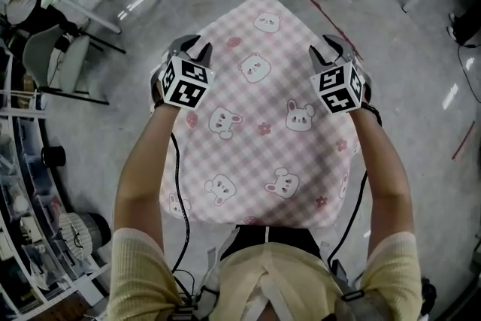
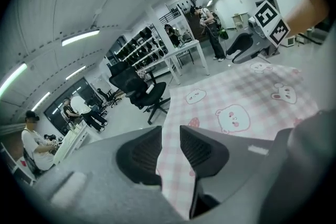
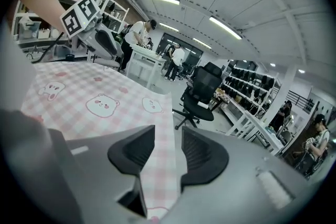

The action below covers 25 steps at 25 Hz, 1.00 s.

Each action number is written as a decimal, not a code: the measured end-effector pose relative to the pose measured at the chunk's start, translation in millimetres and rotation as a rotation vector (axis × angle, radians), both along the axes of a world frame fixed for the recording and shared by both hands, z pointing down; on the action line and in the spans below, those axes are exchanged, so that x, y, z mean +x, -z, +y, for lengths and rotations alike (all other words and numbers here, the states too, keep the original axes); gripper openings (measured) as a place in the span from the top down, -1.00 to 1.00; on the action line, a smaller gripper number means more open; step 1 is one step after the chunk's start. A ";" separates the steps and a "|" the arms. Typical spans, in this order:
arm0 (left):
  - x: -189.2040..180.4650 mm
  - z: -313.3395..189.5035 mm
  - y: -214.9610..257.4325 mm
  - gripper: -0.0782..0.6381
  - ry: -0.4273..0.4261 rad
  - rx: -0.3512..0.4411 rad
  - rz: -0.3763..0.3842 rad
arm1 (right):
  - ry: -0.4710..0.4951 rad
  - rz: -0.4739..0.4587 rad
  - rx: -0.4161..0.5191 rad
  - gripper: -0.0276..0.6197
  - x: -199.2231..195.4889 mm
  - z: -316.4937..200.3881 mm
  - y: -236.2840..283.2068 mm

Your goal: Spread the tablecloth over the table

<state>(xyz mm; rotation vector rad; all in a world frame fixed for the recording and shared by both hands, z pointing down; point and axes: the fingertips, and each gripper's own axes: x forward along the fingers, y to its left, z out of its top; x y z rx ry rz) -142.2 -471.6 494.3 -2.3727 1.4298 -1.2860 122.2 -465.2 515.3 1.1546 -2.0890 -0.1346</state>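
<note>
Tablecloth [image 1: 263, 139] flat, side edges between parted fingers [image 2: 202, 149]

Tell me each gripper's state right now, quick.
Left gripper: open, tablecloth edge between the jaws, not pinched.
Right gripper: open, tablecloth edge between the jaws, not pinched.

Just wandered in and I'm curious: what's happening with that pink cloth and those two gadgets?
A person works two handheld claws over a pink checked tablecloth printed with bears and bunnies. The cloth already lies flat across the table, hiding its top. The left claw and right claw hover at its side edges, each open with the cloth's edge showing between the jaws, not pinched.
</note>
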 end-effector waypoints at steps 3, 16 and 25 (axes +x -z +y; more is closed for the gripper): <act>-3.5 19.8 9.7 0.45 0.004 -0.007 0.058 | -0.008 -0.003 -0.006 0.46 -0.7 14.9 12.2; -23.9 116.2 56.4 0.67 0.064 0.006 0.274 | -0.072 -0.114 -0.072 0.79 -17.3 98.7 66.0; -37.8 171.4 91.7 0.74 0.108 0.026 0.451 | -0.091 -0.184 -0.043 0.90 -34.0 157.5 99.3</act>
